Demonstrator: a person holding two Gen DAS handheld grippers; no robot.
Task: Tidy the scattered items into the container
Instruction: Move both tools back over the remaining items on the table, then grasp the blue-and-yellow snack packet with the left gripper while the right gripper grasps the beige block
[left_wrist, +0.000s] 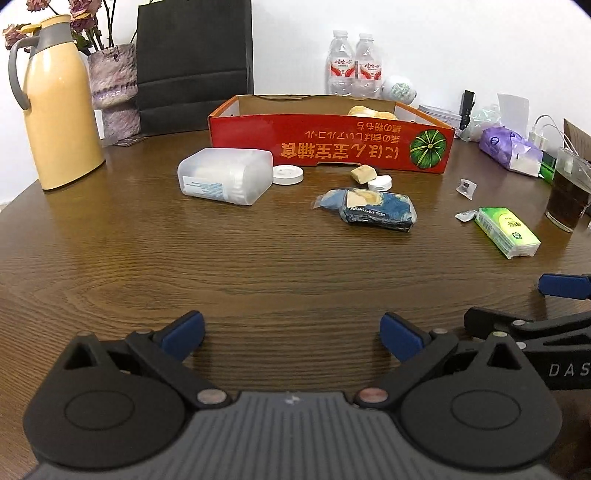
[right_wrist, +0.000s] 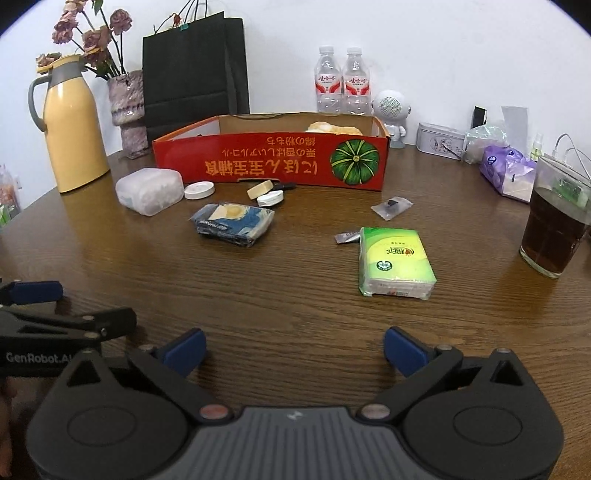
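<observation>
the red cardboard tray with the pumpkin print (right_wrist: 269, 158) sits toward the far edge of the brown wooden tabletop (right_wrist: 295, 295), something pale already inside it. just in front of its near wall lie the frosted plastic box (right_wrist: 149, 190), two white round lids (right_wrist: 199, 190), a small beige block (right_wrist: 260, 189) and the crinkled blue wrapped packet (right_wrist: 232, 223). nearer my right, the green tissue pack (right_wrist: 395, 260) lies flat. i judge the tissue pack light and soft, best pinched across its short sides; the packet looks slippery, so i'd grip its middle. the lids seem thin and awkward to lift. my left gripper (left_wrist: 291, 334) and right gripper (right_wrist: 294, 349) both hover near the front edge, fingers spread wide, holding nothing.
</observation>
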